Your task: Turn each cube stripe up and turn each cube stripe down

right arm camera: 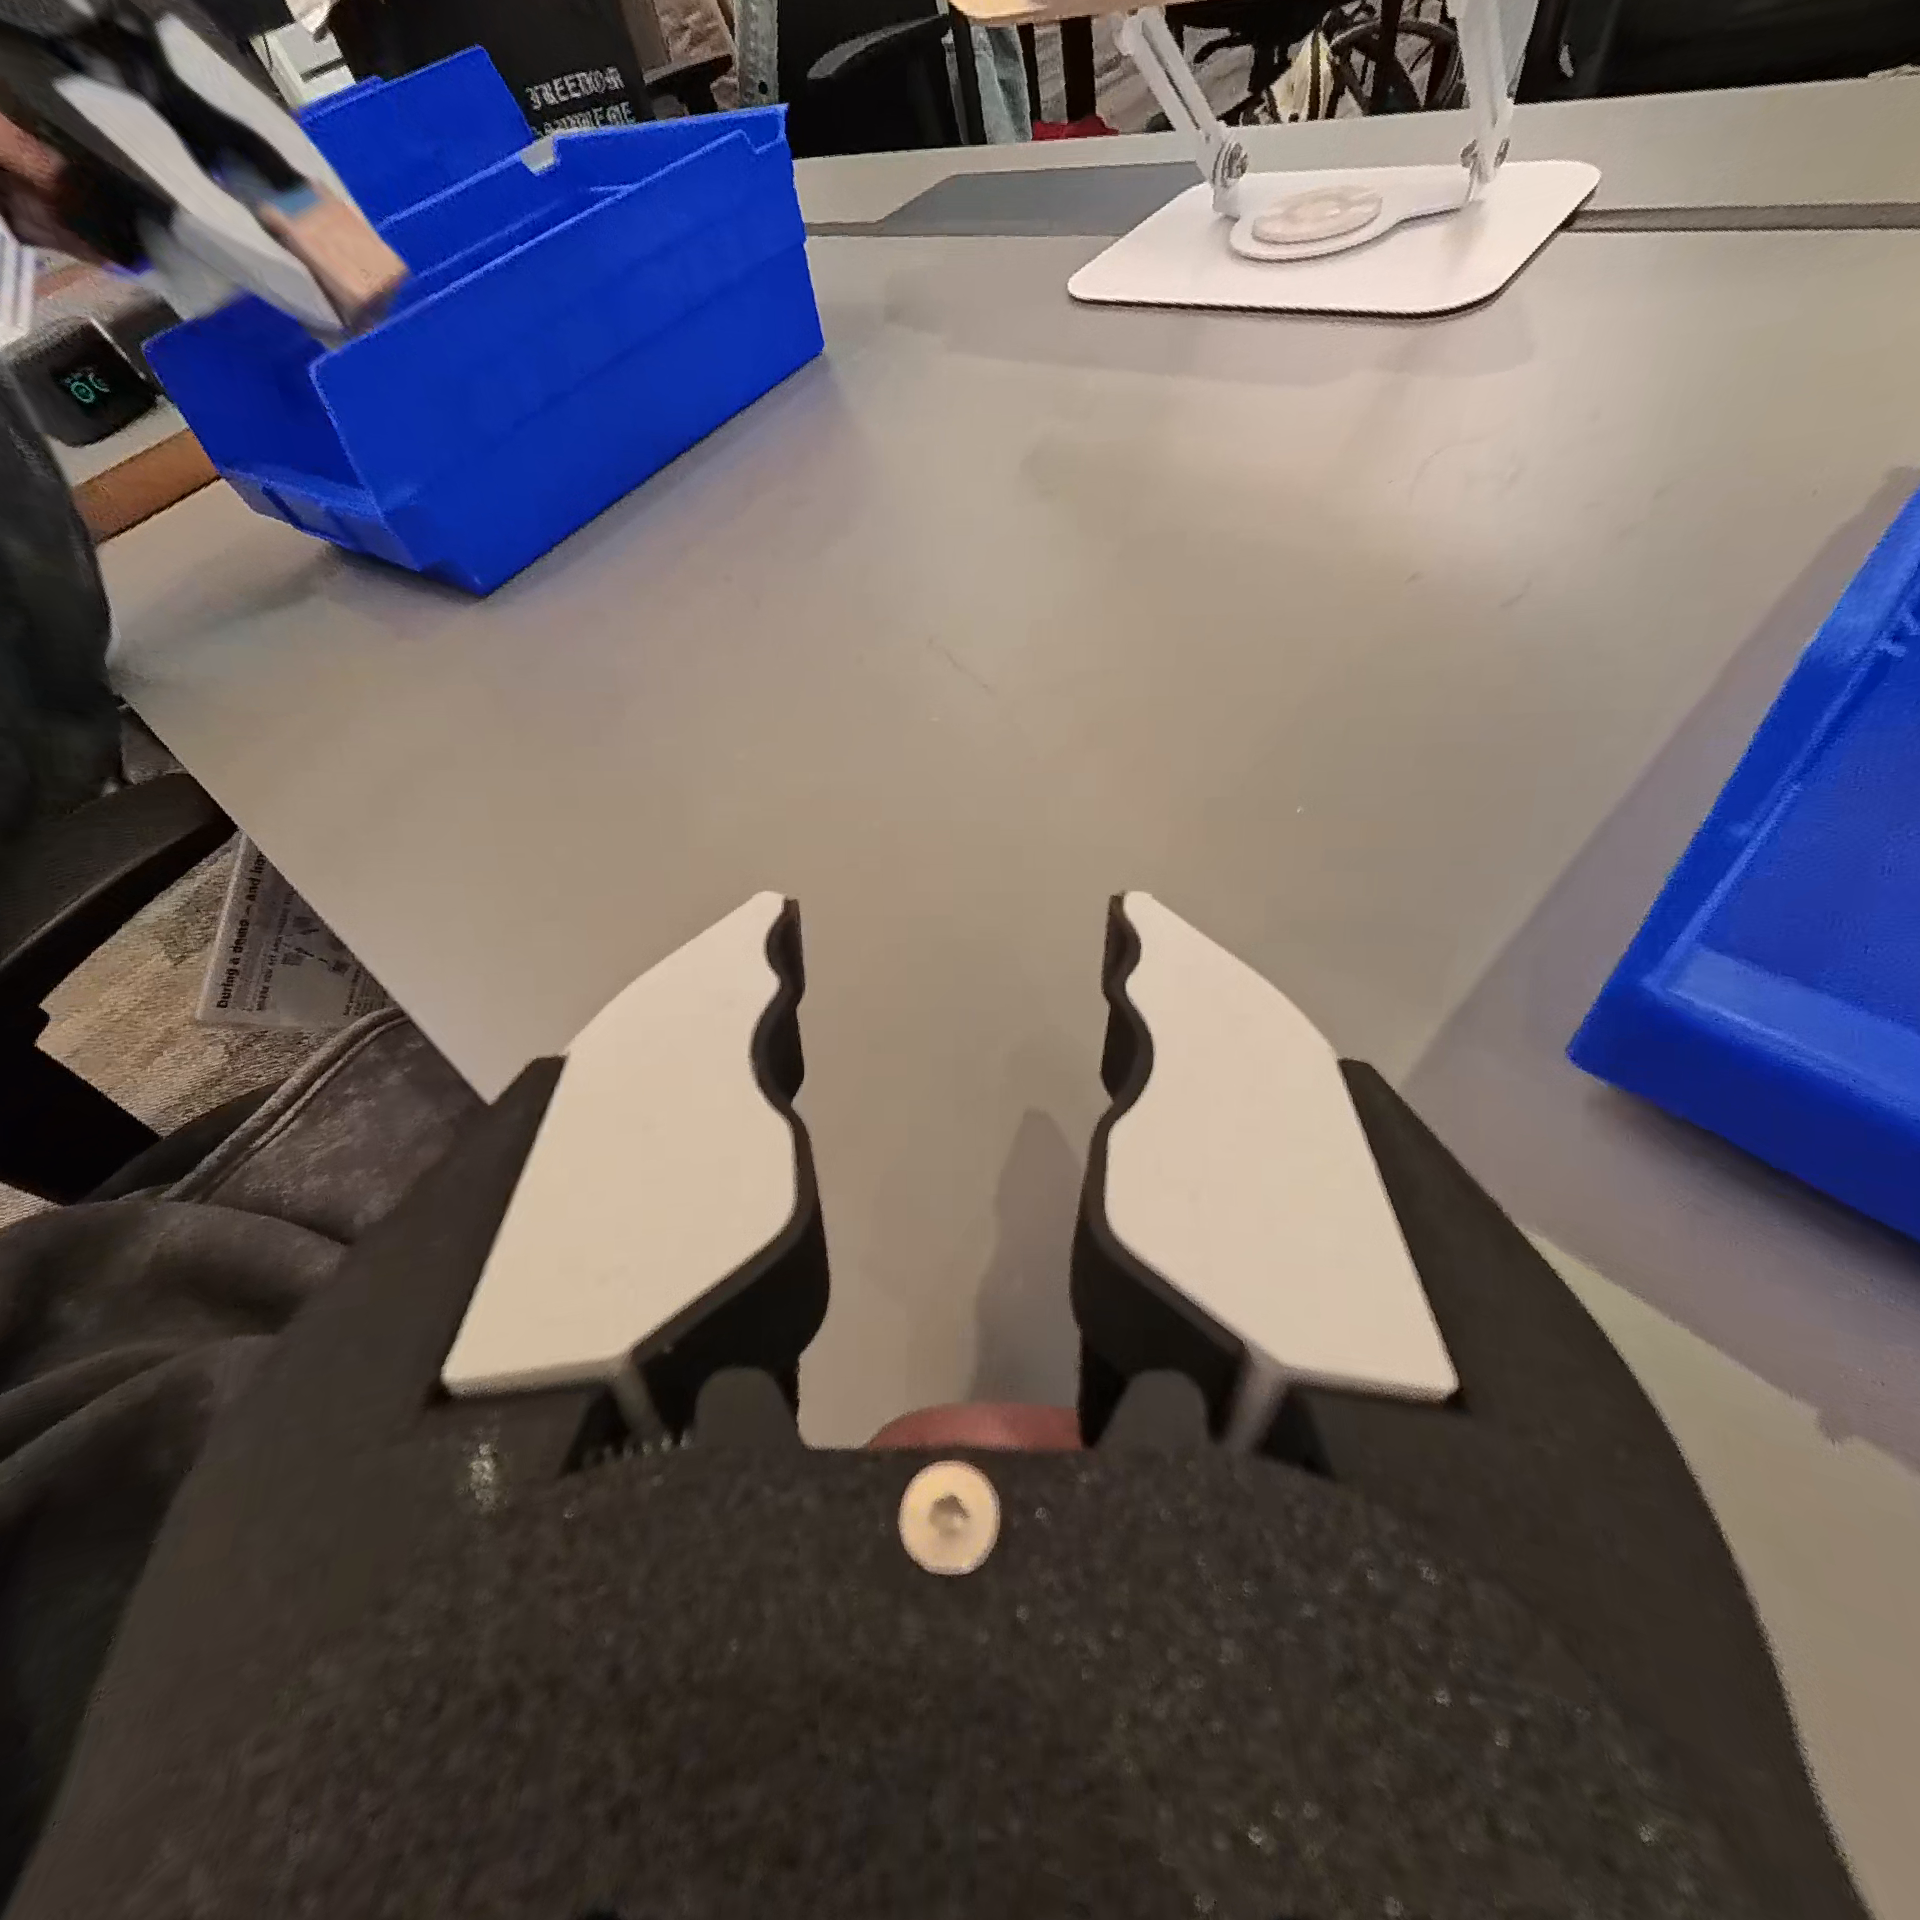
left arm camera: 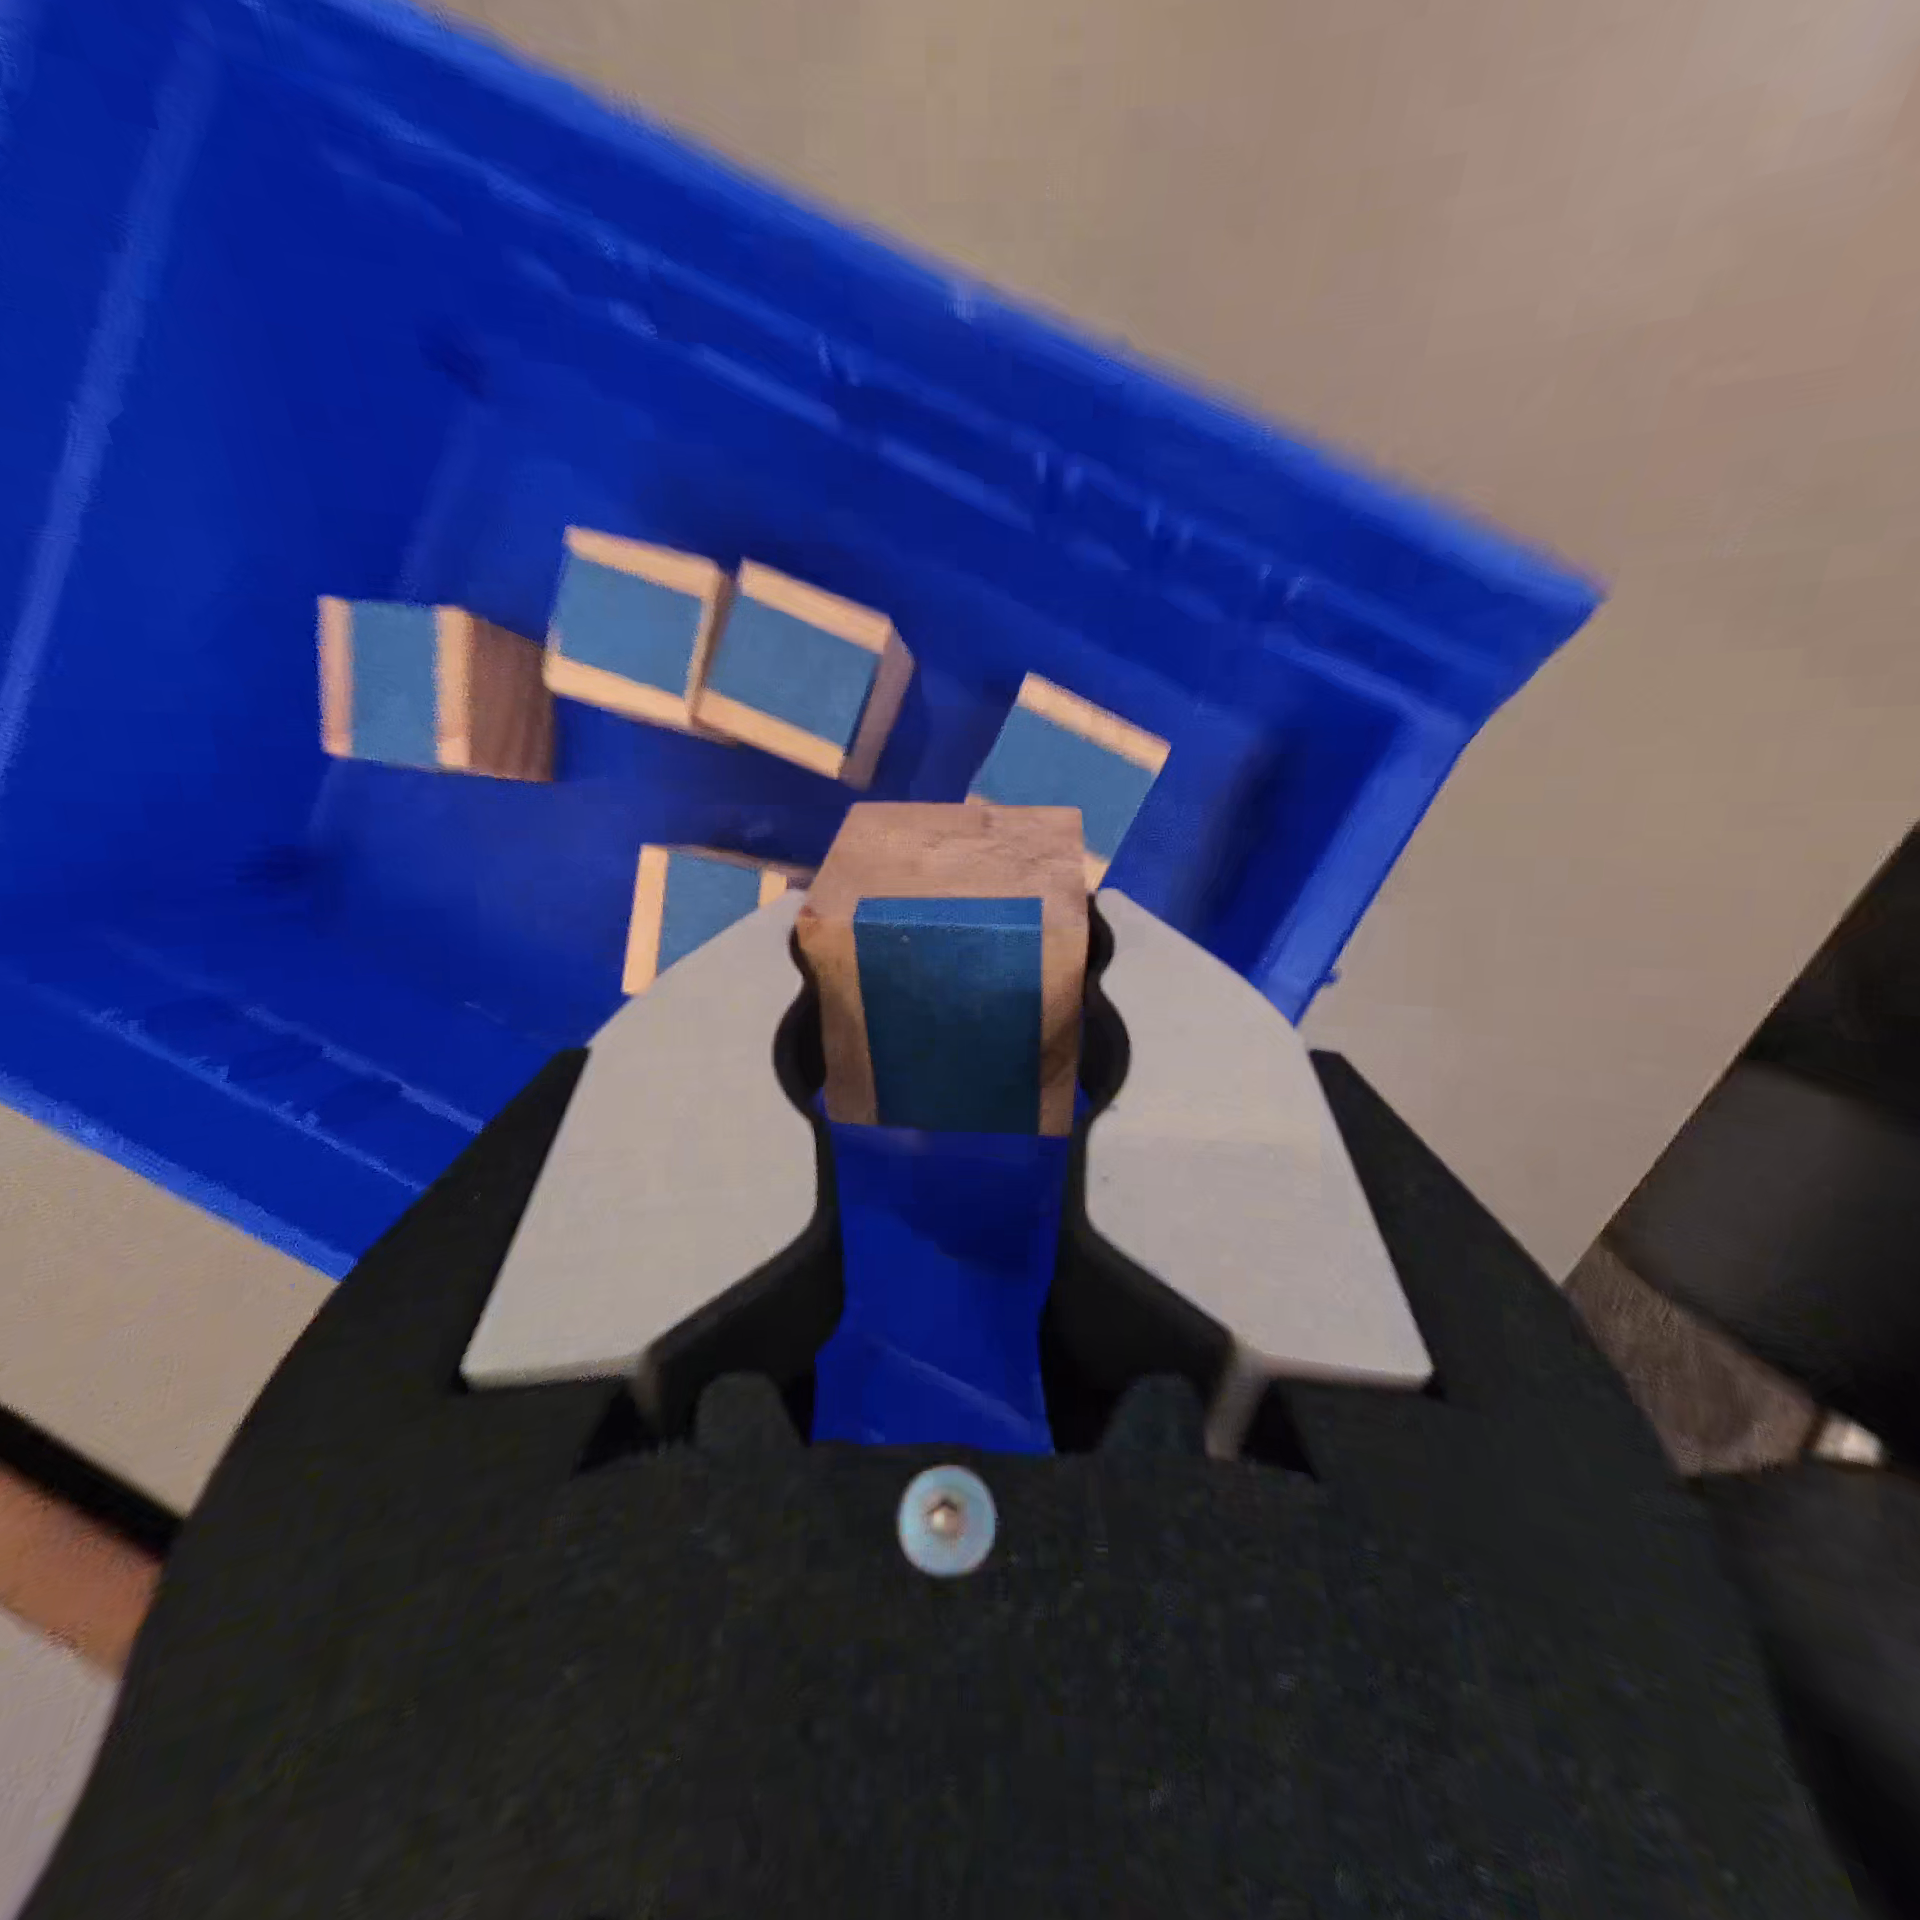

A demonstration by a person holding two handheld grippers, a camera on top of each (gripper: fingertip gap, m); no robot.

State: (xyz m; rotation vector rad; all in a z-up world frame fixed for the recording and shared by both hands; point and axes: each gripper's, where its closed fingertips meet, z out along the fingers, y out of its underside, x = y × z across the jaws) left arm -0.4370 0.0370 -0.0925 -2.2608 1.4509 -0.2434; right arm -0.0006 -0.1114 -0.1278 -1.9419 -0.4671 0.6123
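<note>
Wooden blue-striped cube clamped between left gripper fingers above glossy blue bin; right gripper fingers apart.

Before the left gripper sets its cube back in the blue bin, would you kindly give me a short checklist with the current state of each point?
1. Grip: the left gripper is shut on the held cube, one finger on each side. Ok.
2. Stripe position: the held cube's blue stripe faces the camera, with a plain wood face at the far end. Ok for judging the turn.
3. Position: the cube hangs over the blue bin. Ok.
4. Landing spot: five cubes lie inside; bare floor remains at the left. Ok.
5. Right gripper: open, empty, over the grey table, away from the bin. Ok.
6. Height above the bin floor: cannot tell.
</note>
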